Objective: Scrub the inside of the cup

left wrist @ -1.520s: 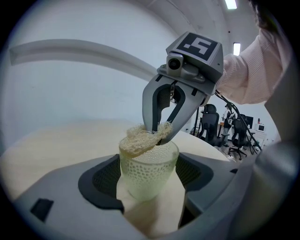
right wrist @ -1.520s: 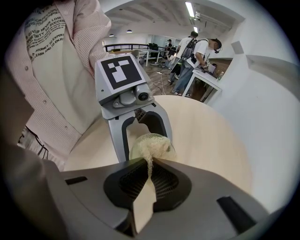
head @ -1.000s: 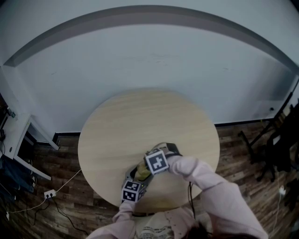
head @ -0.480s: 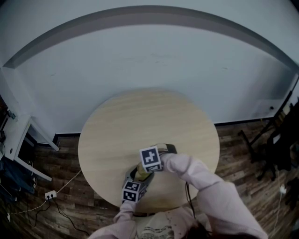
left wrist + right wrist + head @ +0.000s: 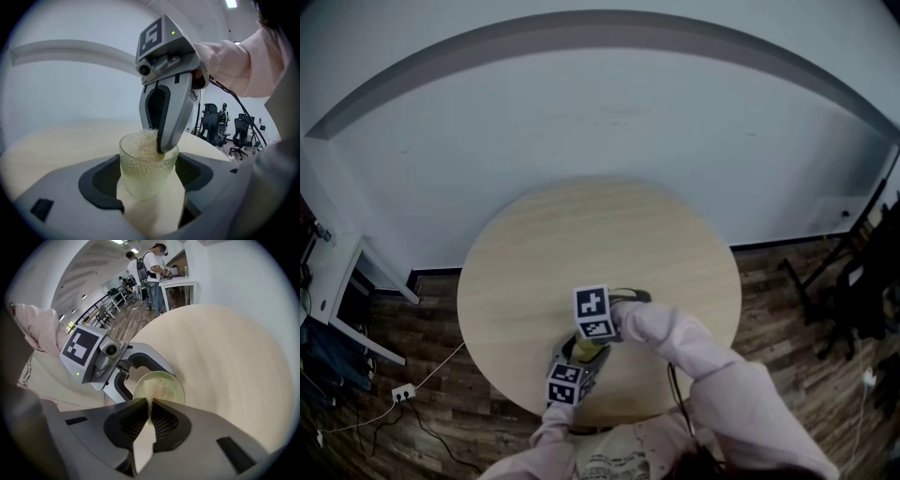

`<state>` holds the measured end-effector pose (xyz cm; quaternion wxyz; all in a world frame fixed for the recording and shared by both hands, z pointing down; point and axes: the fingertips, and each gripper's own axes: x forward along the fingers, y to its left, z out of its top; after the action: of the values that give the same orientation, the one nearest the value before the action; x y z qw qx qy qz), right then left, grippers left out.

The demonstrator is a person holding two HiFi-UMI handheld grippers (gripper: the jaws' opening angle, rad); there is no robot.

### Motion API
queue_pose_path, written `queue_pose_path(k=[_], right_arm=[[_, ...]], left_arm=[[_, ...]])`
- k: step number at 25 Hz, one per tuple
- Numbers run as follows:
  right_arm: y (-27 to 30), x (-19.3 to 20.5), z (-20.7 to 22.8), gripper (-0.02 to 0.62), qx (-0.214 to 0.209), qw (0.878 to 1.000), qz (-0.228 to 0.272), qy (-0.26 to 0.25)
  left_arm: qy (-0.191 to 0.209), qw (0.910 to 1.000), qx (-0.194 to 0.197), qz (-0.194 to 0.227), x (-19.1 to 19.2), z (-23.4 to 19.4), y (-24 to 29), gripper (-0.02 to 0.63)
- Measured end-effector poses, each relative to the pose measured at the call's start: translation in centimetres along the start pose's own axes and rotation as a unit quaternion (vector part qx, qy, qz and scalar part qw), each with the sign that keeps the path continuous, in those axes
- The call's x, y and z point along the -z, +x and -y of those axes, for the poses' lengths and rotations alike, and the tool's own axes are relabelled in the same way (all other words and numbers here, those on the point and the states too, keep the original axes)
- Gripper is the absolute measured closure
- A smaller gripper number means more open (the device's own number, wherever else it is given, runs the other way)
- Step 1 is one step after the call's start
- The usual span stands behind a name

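Observation:
A pale green, bumpy glass cup [image 5: 146, 174] stands upright between the jaws of my left gripper [image 5: 148, 178], which is shut on its sides. From above, my right gripper [image 5: 157, 149] dips its tips into the cup's mouth. It is shut on a thin, pale mesh scrubber [image 5: 146, 142] that sits inside the cup. In the right gripper view the cup [image 5: 161, 385] lies just past my right gripper [image 5: 151, 402], and a sliver of scrubber [image 5: 149, 407] is pinched between the jaws. In the head view the cup [image 5: 586, 352] is mostly hidden between the two marker cubes, near the table's front edge.
The round, light wooden table [image 5: 600, 244] is bare apart from the cup. A wall runs behind it. Dark wood floor with a power strip and cables [image 5: 398, 390] lies at the left. Office chairs [image 5: 241, 133] and people at a white desk [image 5: 161, 273] are far off.
My right gripper has shifted left and a little farther over the cup, its marker cube tilting. The left gripper and the cup have stayed in place.

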<state>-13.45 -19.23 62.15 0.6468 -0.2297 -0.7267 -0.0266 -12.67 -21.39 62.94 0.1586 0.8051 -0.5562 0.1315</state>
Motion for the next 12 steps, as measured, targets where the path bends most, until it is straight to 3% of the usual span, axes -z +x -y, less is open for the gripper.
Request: queue_pose_path(k=[6, 12], right_arm=[[0.1, 0.0, -0.4, 0.577, -0.04, 0.998, 0.005, 0.057], [0.1, -0.3, -1.1, 0.578, -0.092, 0.988, 0.03, 0.123]], left_arm=[[0.001, 1.0, 0.002, -0.002, -0.1, 0.1, 0.0, 0.236], [0.004, 1.0, 0.003, -0.005, 0.3, 0.1, 0.2, 0.236]])
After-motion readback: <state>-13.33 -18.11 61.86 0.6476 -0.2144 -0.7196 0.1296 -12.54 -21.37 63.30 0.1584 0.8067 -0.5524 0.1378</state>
